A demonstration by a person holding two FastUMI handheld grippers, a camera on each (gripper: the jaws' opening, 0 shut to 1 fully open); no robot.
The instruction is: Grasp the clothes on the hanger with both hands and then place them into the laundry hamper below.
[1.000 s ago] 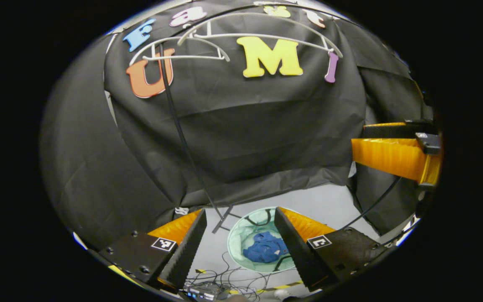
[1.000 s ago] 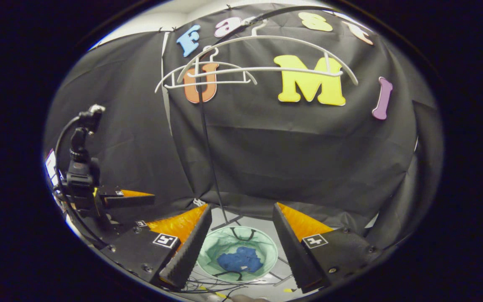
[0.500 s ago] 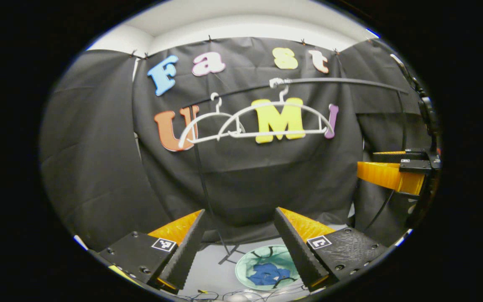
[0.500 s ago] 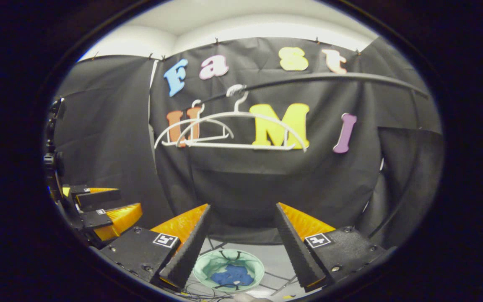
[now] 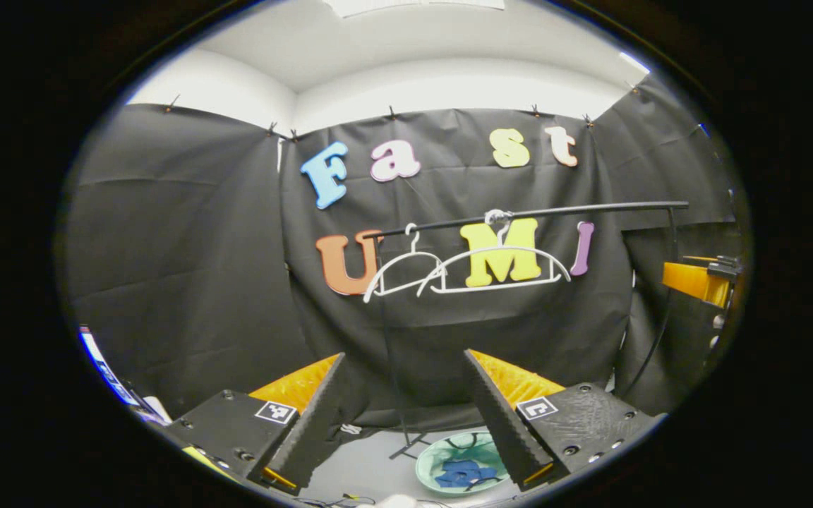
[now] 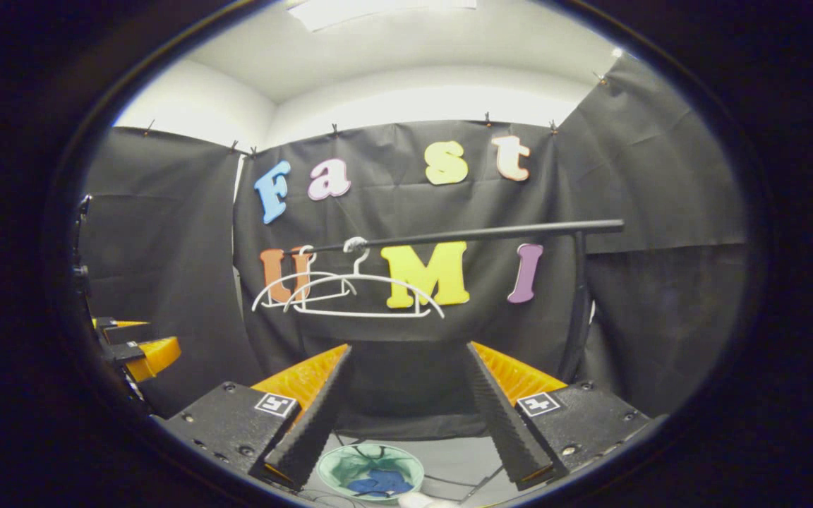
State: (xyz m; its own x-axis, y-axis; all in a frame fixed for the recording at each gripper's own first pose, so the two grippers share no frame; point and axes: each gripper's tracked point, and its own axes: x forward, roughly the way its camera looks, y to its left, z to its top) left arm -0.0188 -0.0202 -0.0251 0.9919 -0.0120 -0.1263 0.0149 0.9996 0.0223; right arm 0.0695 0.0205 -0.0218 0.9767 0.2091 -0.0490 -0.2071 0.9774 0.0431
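Below bare hangers (image 5: 495, 268): hamper (image 5: 435, 462) holding blue clothes (image 5: 464, 473), labels unreadable.

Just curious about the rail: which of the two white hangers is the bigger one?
The wide hanger nearer the rail's middle; the small hanger hangs beside it at the rail's end.

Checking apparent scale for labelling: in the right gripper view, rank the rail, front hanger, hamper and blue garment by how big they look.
1. Rail
2. Front hanger
3. Hamper, though it sits lower and partly hidden
4. Blue garment
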